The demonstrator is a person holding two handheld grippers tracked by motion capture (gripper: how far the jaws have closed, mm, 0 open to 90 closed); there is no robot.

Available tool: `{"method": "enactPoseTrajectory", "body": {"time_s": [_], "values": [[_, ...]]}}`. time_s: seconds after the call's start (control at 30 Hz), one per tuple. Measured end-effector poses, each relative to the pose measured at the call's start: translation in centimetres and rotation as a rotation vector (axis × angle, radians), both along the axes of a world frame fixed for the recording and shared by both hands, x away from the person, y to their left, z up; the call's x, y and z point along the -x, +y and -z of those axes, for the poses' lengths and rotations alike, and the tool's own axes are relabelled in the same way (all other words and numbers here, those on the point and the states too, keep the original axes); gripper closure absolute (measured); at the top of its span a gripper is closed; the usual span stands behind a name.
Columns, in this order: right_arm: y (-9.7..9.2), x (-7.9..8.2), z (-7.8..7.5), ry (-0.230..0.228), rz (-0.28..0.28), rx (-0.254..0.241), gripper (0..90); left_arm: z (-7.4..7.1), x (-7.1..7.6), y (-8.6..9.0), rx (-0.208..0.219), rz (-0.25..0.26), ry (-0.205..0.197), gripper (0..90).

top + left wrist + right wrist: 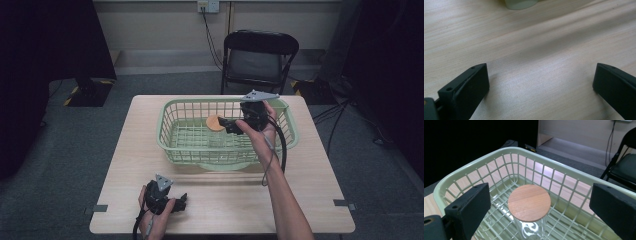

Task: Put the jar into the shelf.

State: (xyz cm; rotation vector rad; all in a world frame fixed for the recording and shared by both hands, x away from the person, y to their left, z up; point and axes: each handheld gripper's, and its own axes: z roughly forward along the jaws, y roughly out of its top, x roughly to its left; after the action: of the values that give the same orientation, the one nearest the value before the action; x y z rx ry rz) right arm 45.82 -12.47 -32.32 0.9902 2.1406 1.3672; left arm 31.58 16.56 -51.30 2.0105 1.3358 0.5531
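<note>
Light wooden table (pixel 310 190): pale green plastic lattice basket (pixel 170 135) holds clear glass jar with round wooden lid (pixel 529 202). My right gripper (pixel 226 123) hovers spread above lid; left gripper (pixel 181 202) spread, resting on table.

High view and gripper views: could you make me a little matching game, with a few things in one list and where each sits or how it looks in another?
Things:
1. glass jar
2. wooden lid
3. left gripper
4. folding chair

Places or states:
A. low over bare table, open
B. beyond the table's far edge
C. upright inside the green basket
D. round, capping the jar

Pairs: 1-C, 2-D, 3-A, 4-B
</note>
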Motion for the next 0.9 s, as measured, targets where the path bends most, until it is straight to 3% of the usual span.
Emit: {"method": "enactPoseTrajectory", "body": {"time_s": [0.13,0.9], "values": [[-0.8,1.0,-0.1,-0.016,0.046,0.004,2.6,0.0,0.0,0.0,0.0,-0.001,-0.001,0.4],[-4.3,6.9,1.8,-0.007,0.086,-0.073,3.6,0.0,0.0,-0.1,-0.001,-0.008,0.0,0.3]]}}
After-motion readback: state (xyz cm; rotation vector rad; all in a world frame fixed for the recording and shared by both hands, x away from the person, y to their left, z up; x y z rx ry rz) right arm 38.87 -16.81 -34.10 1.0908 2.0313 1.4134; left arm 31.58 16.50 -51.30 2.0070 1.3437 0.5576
